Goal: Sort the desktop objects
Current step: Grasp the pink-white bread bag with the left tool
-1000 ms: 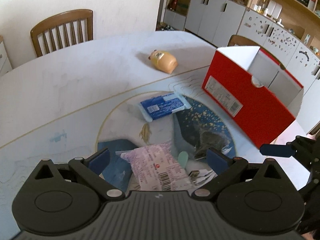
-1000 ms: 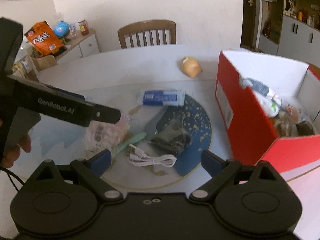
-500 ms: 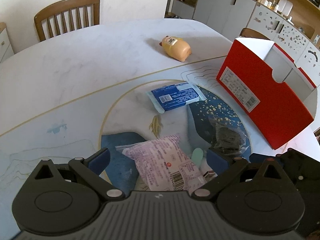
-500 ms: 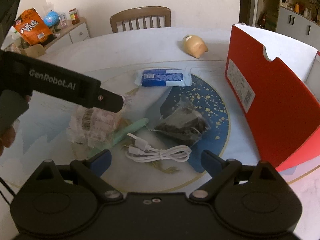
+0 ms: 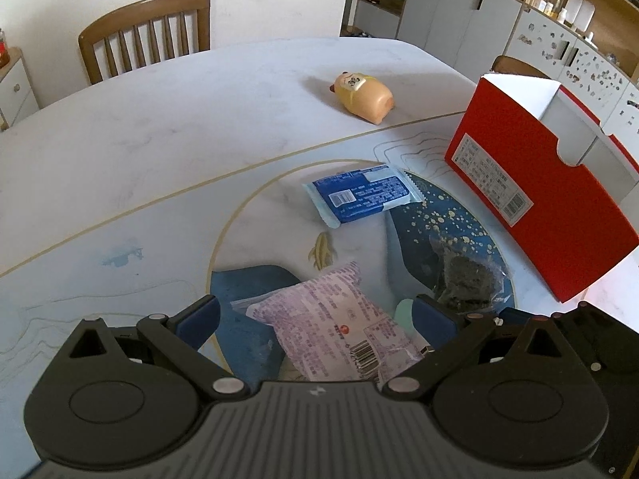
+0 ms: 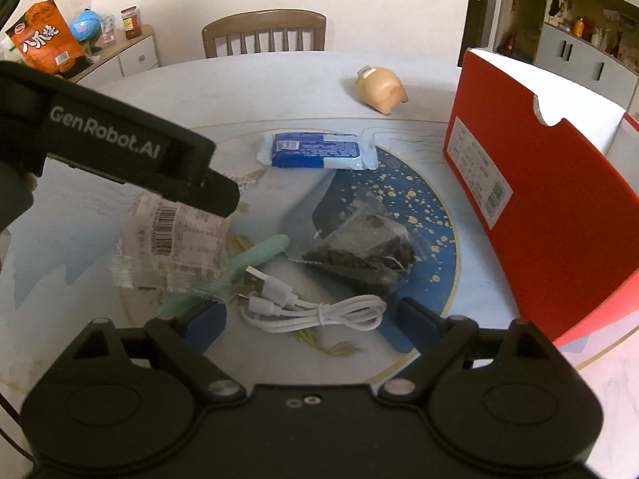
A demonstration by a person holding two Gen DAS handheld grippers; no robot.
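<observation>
A pink snack packet (image 5: 335, 323) (image 6: 171, 239) lies between the open fingers of my left gripper (image 5: 315, 319), untouched as far as I can see. My right gripper (image 6: 311, 319) is open just above a coiled white USB cable (image 6: 307, 307). A dark clear-wrapped packet (image 6: 359, 251) (image 5: 467, 279), a mint green stick (image 6: 255, 255), a blue wipes pack (image 6: 315, 151) (image 5: 359, 195) and a beige pig toy (image 6: 379, 88) (image 5: 363, 95) lie on the table. An open red box (image 6: 531, 199) (image 5: 535, 191) stands at the right.
A wooden chair (image 6: 263, 32) stands behind the table (image 5: 159, 139). A side cabinet with an orange snack bag (image 6: 40, 40) is at far left. Grey cupboards (image 5: 459, 8) line the back right.
Both grippers have pulled back and lowered toward the table. The left one now frames the pink packet, the right one the white cable. The box's contents have left the right wrist view.
</observation>
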